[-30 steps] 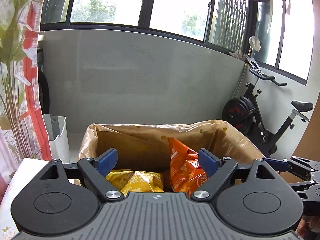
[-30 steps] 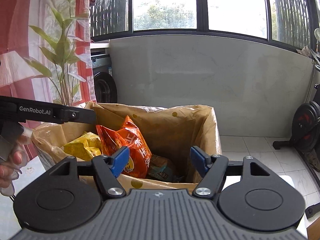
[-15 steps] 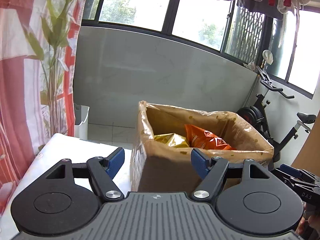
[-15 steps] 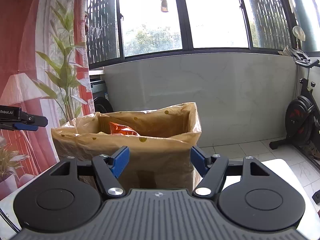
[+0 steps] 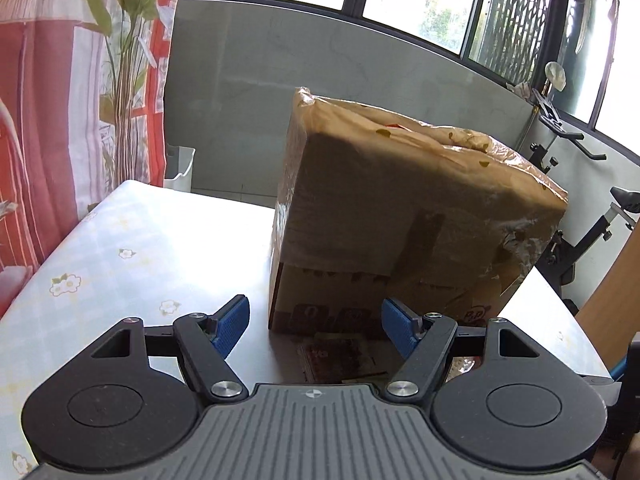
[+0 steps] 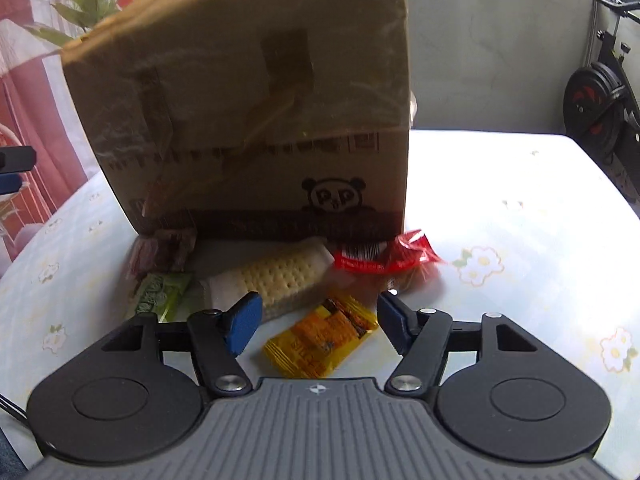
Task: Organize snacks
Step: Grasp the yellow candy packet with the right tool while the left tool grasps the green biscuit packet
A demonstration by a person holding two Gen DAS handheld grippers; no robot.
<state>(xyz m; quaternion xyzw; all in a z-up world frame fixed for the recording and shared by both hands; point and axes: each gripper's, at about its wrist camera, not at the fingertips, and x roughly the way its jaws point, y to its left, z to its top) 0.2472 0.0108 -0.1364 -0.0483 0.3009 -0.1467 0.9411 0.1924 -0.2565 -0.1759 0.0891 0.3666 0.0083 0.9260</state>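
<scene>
Cardboard box (image 6: 248, 92) is blurred in the right wrist view; the dark print band along its base and the text line above it are unreadable, and its top edge is cut off by the frame. Box contents are hidden in both views; only a red sliver shows at the box rim in the left wrist view. Brown packet (image 6: 162, 254) at the box's front left corner is too blurred to identify. Cracker pack (image 6: 280, 276) is partly behind the right gripper's left pad. In the left wrist view, a dark packet (image 5: 340, 360) in front of the box sits in shadow, label illegible. Exercise bike (image 6: 604, 92), right of the box, is cut by the frame edge.
</scene>
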